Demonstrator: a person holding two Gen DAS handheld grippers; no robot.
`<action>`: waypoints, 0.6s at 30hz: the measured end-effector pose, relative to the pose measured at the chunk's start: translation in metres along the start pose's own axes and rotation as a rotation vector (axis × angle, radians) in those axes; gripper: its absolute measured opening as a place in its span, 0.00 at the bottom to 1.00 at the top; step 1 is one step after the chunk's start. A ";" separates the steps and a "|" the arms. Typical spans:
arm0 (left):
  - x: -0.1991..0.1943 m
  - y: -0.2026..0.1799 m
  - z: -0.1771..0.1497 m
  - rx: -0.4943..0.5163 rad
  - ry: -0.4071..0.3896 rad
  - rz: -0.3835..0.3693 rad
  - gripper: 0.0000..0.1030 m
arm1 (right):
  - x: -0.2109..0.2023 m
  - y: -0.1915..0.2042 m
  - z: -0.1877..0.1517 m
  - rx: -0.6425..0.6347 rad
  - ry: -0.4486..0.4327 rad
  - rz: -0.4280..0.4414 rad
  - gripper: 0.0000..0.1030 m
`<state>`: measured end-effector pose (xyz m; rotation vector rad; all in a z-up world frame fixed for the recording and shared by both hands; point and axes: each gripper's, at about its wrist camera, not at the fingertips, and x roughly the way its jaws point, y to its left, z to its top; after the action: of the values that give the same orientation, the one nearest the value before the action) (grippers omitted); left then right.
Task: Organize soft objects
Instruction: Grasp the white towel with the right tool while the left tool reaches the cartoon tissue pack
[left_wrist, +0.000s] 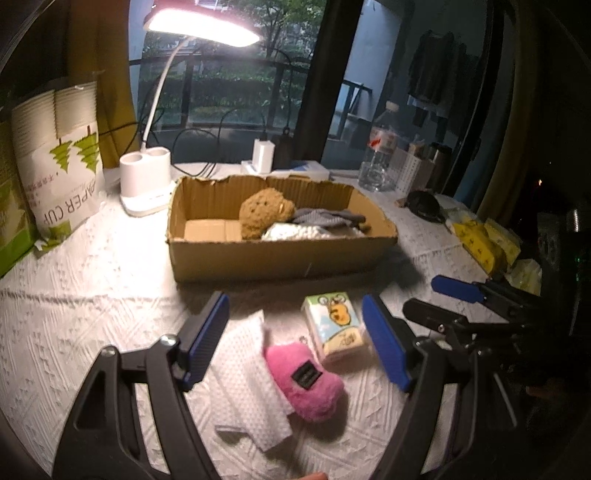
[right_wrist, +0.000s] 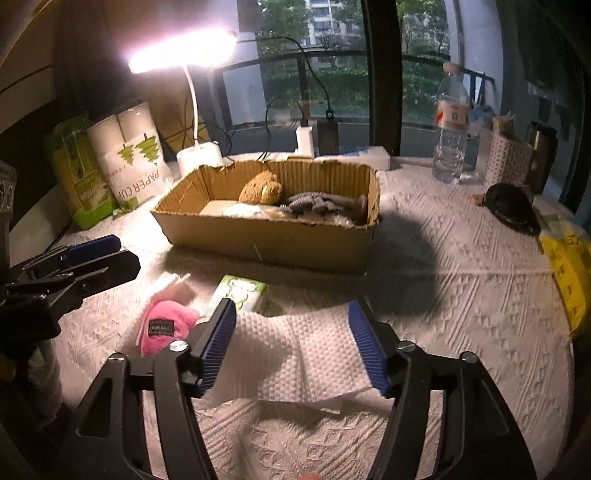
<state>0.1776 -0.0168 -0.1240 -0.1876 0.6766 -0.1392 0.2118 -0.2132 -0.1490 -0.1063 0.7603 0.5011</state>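
A cardboard box (left_wrist: 284, 254) sits mid-table holding a brown plush bear (left_wrist: 264, 212) and grey cloth (left_wrist: 325, 218). In front lie a pink plush toy (left_wrist: 306, 380), a tissue pack (left_wrist: 338, 326) and a white paper towel (right_wrist: 295, 362). The left gripper (left_wrist: 295, 339) hovers with fingers apart above the toy; the right gripper (right_wrist: 293, 347), fingers apart, straddles the towel. A lit desk lamp (left_wrist: 147, 184) and paper cups (left_wrist: 62, 147) stand behind.
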 end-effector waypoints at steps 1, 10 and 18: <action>0.001 0.000 -0.001 0.000 0.004 0.001 0.73 | 0.002 -0.001 -0.002 0.002 0.004 0.004 0.69; 0.013 0.002 -0.006 -0.007 0.040 0.013 0.73 | 0.033 -0.006 -0.012 0.002 0.116 -0.006 0.71; 0.020 0.000 -0.005 0.001 0.056 0.021 0.73 | 0.052 -0.007 -0.021 -0.017 0.181 -0.033 0.70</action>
<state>0.1900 -0.0214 -0.1395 -0.1763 0.7337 -0.1251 0.2331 -0.2045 -0.2002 -0.1814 0.9301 0.4712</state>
